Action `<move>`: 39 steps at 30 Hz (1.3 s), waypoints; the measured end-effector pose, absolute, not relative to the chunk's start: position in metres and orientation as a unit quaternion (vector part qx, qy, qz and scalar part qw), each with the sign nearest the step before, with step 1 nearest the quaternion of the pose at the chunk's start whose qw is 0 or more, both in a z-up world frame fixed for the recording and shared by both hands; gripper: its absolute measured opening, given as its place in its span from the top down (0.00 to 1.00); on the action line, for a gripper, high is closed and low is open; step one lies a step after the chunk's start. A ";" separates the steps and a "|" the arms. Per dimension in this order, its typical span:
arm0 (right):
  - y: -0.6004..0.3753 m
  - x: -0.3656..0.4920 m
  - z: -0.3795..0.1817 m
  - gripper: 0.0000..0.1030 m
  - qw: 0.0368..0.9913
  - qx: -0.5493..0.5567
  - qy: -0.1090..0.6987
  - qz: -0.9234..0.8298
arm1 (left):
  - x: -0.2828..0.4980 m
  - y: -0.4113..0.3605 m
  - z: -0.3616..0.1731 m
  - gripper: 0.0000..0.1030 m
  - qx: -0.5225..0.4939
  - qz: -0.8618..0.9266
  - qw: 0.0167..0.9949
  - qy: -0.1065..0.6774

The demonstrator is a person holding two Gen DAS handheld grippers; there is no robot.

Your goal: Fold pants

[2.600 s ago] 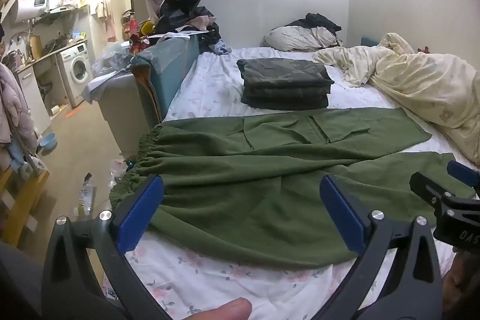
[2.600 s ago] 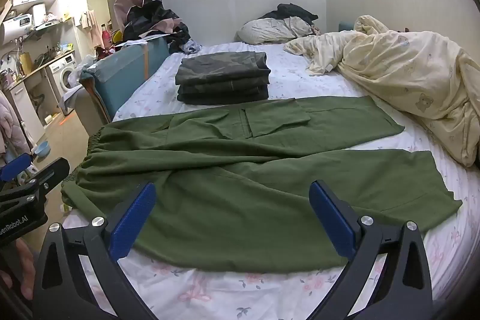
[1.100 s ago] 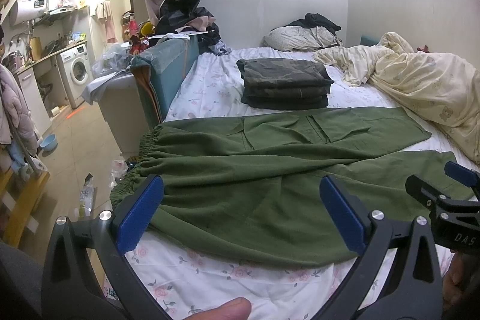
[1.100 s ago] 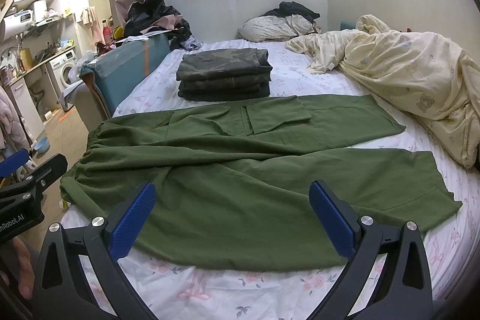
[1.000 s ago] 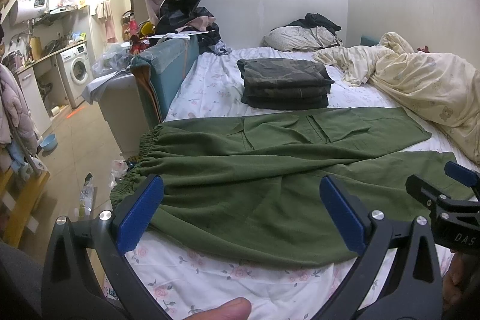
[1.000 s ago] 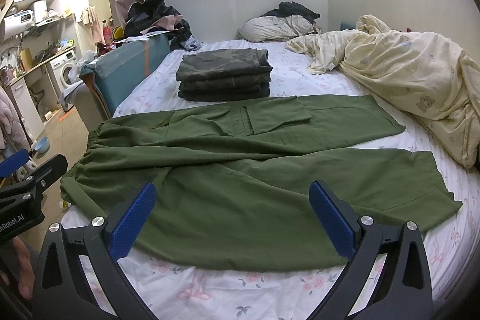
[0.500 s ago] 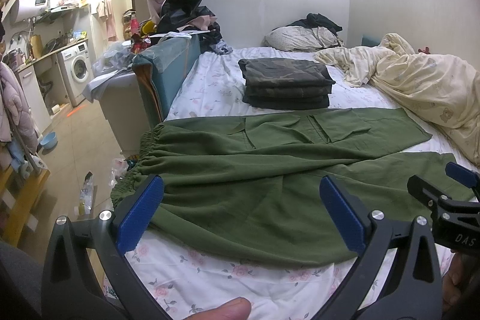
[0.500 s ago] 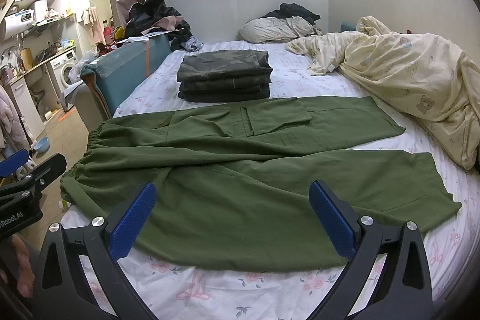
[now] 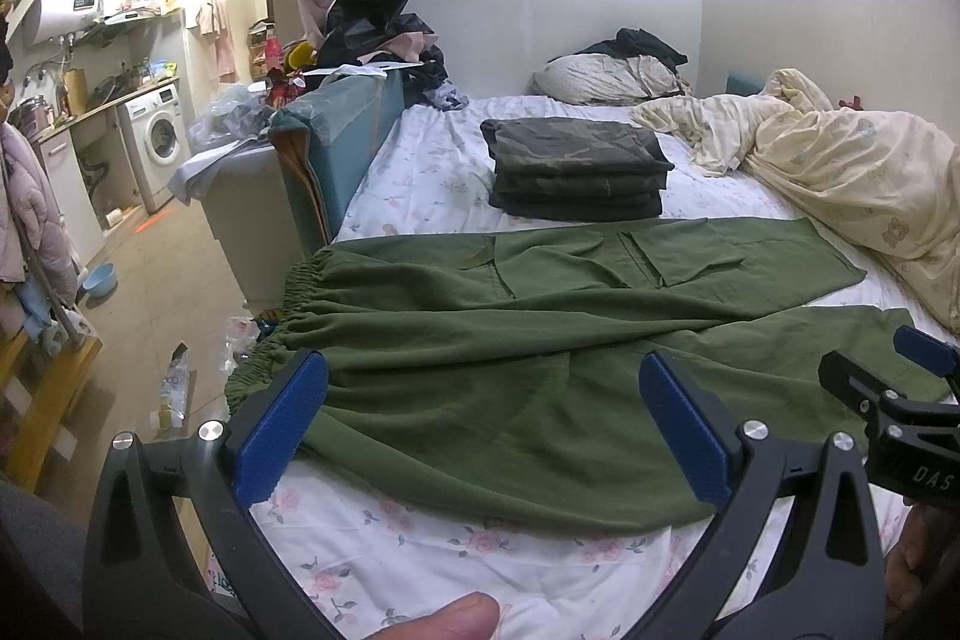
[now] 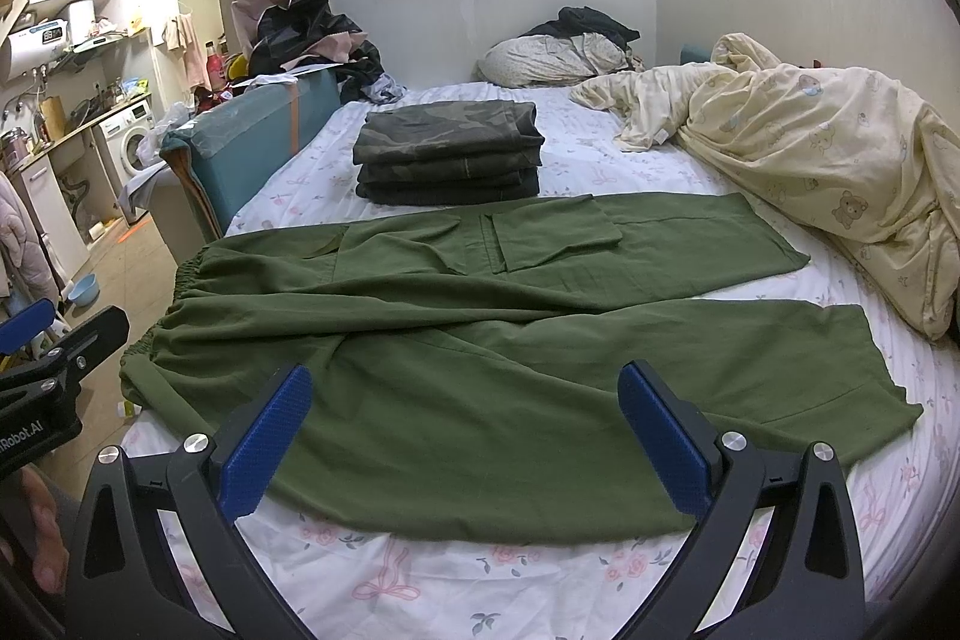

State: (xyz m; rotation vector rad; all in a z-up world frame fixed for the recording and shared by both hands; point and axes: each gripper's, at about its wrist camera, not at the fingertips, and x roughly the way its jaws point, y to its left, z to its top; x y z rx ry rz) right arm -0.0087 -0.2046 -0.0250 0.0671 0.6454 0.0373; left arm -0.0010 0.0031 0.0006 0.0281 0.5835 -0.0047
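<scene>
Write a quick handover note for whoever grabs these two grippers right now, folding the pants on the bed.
Left gripper: open, empty, held over the near edge of the pants, waistband side.
Right gripper: open, empty, over the near leg.
Olive-green cargo pants: spread flat across the floral bedsheet, elastic waistband at the left bed edge, both legs apart with hems to the right.
Stack of folded camouflage pants: on the bed behind the green pair.
Done: green pair laid out only, no fold yet.
Left: probably bring one leg over the other, then fold along the length.
</scene>
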 end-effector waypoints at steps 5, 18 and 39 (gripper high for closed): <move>-0.205 -0.008 -0.025 0.00 0.948 0.033 0.317 0.019 | -0.001 0.003 0.001 0.01 0.014 -0.002 0.957 0.288; -0.211 -0.011 -0.017 0.00 0.946 0.056 0.320 0.025 | -0.002 0.020 0.000 0.01 0.009 -0.025 0.952 0.304; -0.278 0.012 -0.016 0.00 0.923 0.183 0.336 0.048 | 0.100 0.251 -0.076 0.05 -0.241 0.241 0.833 0.435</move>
